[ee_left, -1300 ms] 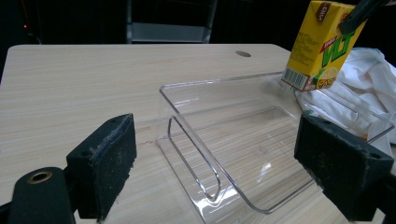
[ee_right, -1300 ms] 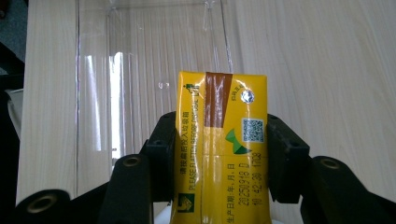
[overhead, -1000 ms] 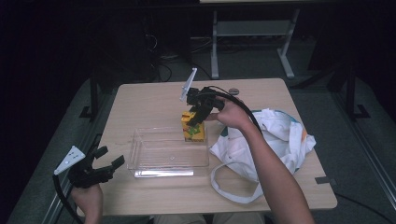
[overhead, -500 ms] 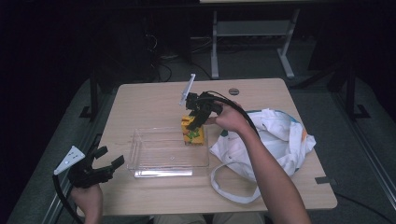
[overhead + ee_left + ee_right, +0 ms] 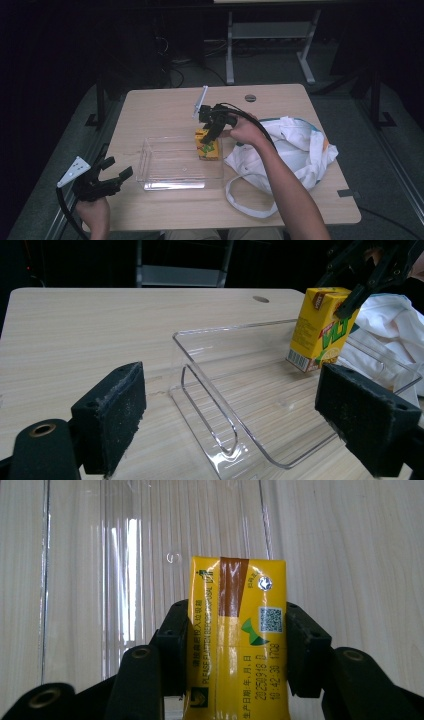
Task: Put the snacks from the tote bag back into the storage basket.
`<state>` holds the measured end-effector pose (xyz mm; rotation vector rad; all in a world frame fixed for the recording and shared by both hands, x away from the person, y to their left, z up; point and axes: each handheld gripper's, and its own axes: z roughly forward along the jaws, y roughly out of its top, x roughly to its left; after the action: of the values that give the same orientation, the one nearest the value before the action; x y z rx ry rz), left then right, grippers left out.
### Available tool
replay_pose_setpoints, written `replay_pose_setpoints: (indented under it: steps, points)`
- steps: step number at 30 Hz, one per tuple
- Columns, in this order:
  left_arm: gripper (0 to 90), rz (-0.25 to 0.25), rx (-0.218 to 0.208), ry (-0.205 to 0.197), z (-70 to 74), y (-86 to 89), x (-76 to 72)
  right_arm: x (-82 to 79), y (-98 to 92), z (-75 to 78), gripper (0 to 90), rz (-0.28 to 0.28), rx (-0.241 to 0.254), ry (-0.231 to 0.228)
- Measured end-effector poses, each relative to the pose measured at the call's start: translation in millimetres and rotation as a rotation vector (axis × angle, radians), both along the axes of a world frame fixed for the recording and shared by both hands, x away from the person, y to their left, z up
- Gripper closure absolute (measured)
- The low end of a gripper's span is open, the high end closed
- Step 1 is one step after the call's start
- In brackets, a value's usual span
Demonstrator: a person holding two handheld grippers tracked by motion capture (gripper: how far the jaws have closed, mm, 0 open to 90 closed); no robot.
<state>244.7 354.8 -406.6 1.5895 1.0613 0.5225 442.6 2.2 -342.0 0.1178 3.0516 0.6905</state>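
We find the right gripper (image 5: 214,131) clamped on a yellow carton (image 5: 208,145), mid-frame, over the clear tray's (image 5: 150,165) right end — carton base cut off. Left gripper (image 5: 107,175), lower left, fingers spread, empty.

A yellow carton (image 5: 209,146) hangs tilted, clamped in the right gripper (image 5: 214,131), over the clear tray's (image 5: 165,170) right end.

My right arm reaches forward across the surface (image 5: 160,107), right gripper (image 5: 212,131) angled down — jaws clamped on the yellow carton (image 5: 236,640). My left hand (image 5: 92,212) sits low at the near left edge; left gripper (image 5: 107,175) — jaws spread wide, holding nothing.
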Motion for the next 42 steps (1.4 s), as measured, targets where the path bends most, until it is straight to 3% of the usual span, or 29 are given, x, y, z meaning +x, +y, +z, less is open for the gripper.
replay_pose_setpoints:
  steps: [23,34,38,42]
  points:
    - [12.5,0.003,-0.014,-0.001,-0.4,1.0,-0.1,0.8,-3.0,-15.4,52.1,0.005,-0.003,0.000]
    - [12.5,0.004,-0.028,0.000,-0.7,0.8,-0.1,-2.6,-10.1,-20.0,51.9,0.037,0.025,-0.037]
    - [12.5,0.001,-0.022,0.002,-0.6,0.8,0.2,-3.6,-12.6,-20.8,51.4,0.031,0.035,-0.032]
    - [12.5,0.001,-0.025,-0.001,-0.6,0.3,0.0,-1.8,-14.3,-20.9,50.6,0.006,0.045,0.011]
